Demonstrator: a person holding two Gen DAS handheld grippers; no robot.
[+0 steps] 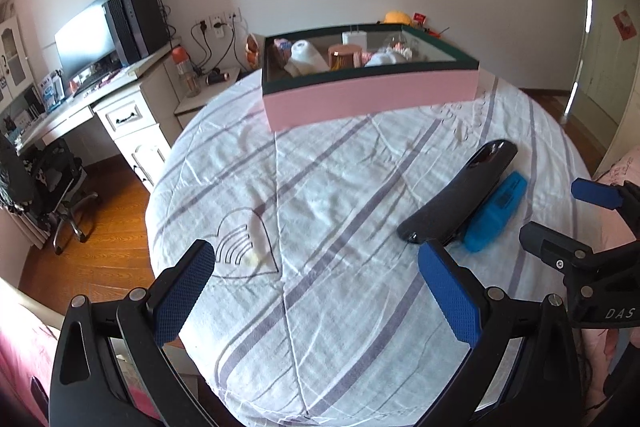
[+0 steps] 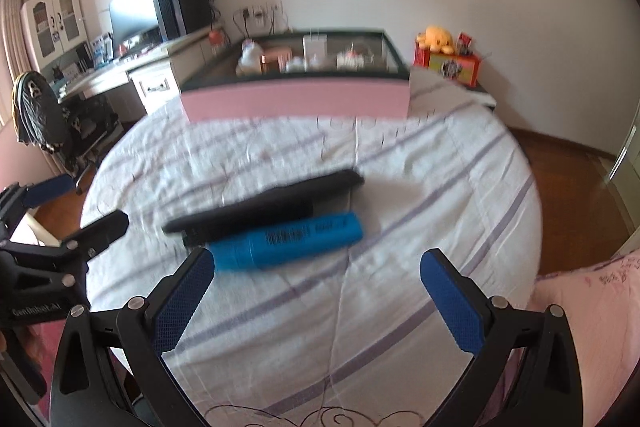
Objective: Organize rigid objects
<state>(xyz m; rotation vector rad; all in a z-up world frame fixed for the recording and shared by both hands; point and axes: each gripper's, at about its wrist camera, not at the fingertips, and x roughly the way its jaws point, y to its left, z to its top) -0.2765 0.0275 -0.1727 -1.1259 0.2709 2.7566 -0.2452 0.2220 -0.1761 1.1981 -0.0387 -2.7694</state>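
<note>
Left wrist view: left gripper (image 1: 320, 283) spread wide, nothing between the blue pads, poised over the striped bedsheet (image 1: 320, 187). Ahead right, black case (image 1: 456, 195) lying flat, blue marker (image 1: 494, 213) touching its right side. Further back, pink box (image 1: 372, 95) with dark rim, holding white, copper and pink items. At the right edge, right gripper (image 1: 576, 215), also spread apart. Off the bed to the left: desk (image 1: 100, 99), monitor (image 1: 82, 39), office chair (image 1: 56, 179).

Right wrist view (motion-blurred): right gripper (image 2: 318, 287) wide open and empty, left pad (image 2: 184, 303) just beside the blue marker (image 2: 288, 241). Black case (image 2: 268, 205) directly behind, touching. Pink box (image 2: 296, 99) beyond. Yellow plush toy (image 2: 436, 39) far right.
</note>
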